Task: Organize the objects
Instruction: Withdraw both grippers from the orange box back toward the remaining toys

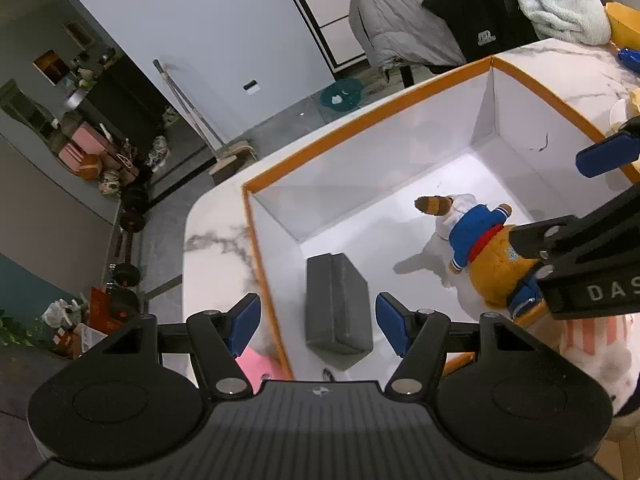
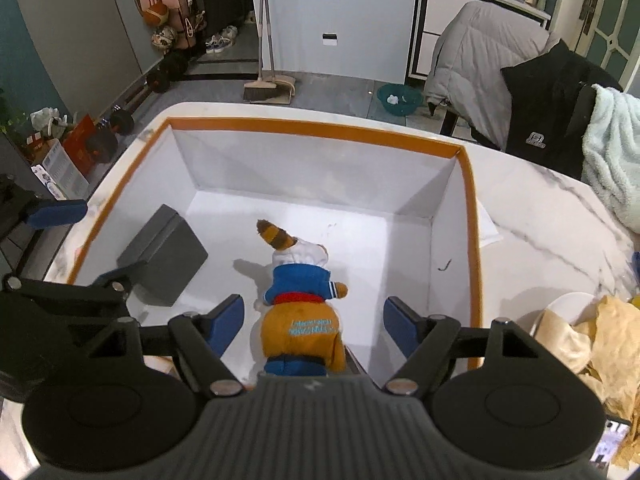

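Observation:
A big white box with an orange rim (image 1: 360,132) (image 2: 320,128) stands on the marble table. Inside it a dark grey block (image 1: 338,304) (image 2: 164,256) lies at the left. To its right lies an orange plush toy in a blue jacket (image 1: 480,248) (image 2: 304,304). My left gripper (image 1: 319,324) (image 2: 86,244) hangs open above the block, with nothing between its blue pads. Above the plush my right gripper (image 2: 315,320) (image 1: 566,228) is open too, its pads clear of the toy on both sides.
The marble table (image 1: 216,248) ends just left of the box, with floor below. A pink object (image 1: 256,364) lies by the box's near left corner. Crumpled brown paper (image 2: 608,344) and a white plate (image 2: 568,304) sit to the right. Chairs draped with jackets (image 2: 480,64) stand behind.

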Demonstrator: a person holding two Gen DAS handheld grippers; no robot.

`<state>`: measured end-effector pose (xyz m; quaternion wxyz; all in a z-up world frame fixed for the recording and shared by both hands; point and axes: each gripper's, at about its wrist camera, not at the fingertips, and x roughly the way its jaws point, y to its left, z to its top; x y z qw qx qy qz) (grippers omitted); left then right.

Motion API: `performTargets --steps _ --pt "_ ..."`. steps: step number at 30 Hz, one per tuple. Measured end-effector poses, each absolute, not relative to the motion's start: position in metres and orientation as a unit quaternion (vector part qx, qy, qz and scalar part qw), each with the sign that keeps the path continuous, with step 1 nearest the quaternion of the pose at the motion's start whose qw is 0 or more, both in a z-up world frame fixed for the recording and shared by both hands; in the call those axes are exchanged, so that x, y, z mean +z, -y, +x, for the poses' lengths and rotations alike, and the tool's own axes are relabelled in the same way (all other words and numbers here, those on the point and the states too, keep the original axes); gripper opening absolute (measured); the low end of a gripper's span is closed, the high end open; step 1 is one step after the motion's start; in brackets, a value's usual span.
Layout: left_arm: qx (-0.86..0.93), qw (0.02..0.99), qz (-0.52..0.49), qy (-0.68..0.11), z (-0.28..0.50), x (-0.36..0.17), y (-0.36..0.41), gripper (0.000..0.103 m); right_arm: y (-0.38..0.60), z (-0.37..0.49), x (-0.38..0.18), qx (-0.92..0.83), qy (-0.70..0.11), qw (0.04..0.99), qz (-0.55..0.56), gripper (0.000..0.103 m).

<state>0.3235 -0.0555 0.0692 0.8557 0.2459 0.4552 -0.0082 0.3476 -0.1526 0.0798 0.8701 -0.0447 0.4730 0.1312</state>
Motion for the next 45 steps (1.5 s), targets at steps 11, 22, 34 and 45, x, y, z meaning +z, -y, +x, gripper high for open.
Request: performTargets --steps 11,22,34,45 --pt "-0.001 0.869 0.244 -0.431 0.290 0.102 0.053 0.075 0.154 0.303 0.124 0.136 -0.444 0.883 -0.059 0.078" --pt "-0.001 0.880 0.239 -0.412 0.268 0.122 0.054 0.076 0.159 0.267 0.152 0.137 -0.424 0.892 -0.071 0.079" --pt "-0.009 0.887 0.220 -0.407 0.249 0.119 0.042 0.077 0.156 0.249 0.150 0.144 -0.421 0.892 -0.078 0.081" --pt "-0.069 0.901 0.187 -0.386 0.216 0.096 0.028 0.077 0.153 0.236 0.106 0.144 -0.434 0.886 -0.075 0.081"
